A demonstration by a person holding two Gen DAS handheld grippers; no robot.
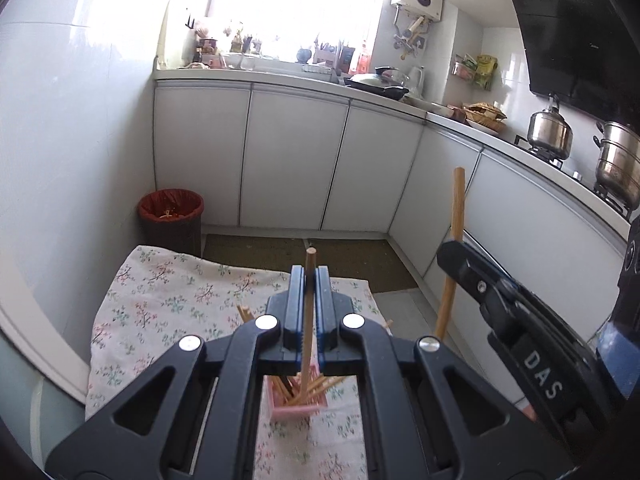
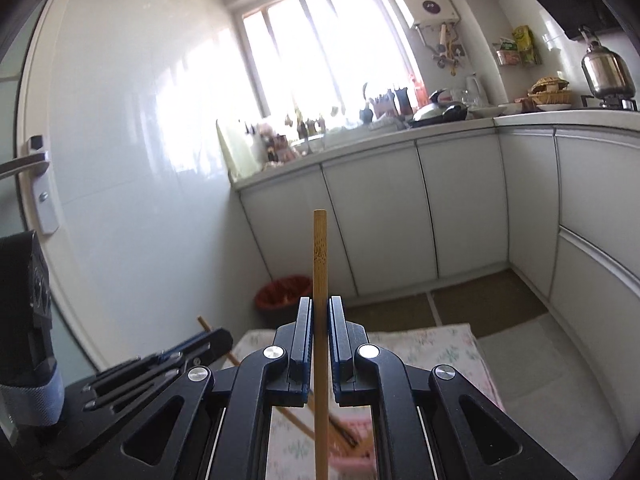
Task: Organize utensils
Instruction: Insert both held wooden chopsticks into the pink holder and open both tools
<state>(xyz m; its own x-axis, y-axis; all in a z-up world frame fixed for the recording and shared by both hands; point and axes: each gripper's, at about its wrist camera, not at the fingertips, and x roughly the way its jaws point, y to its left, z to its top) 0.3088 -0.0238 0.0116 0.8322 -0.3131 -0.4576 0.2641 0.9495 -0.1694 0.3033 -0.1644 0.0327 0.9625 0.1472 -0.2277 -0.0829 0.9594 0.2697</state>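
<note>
My left gripper (image 1: 309, 276) is shut on a dark brown chopstick (image 1: 307, 332) that stands nearly upright, its lower end down among several chopsticks in a pink holder (image 1: 297, 404). My right gripper (image 2: 319, 308) is shut on a light bamboo chopstick (image 2: 320, 264), held upright; it also shows in the left wrist view (image 1: 451, 252), to the right of the left gripper. The pink holder (image 2: 356, 436) lies below the right gripper, partly hidden. The left gripper body (image 2: 192, 354) shows at lower left in the right wrist view.
A floral cloth (image 1: 160, 300) covers the table under the holder. A red-lined bin (image 1: 170, 218) stands on the floor beyond the table. White cabinets (image 1: 292, 160) and a cluttered counter run along the back and right; pots (image 1: 550, 130) sit on the stove.
</note>
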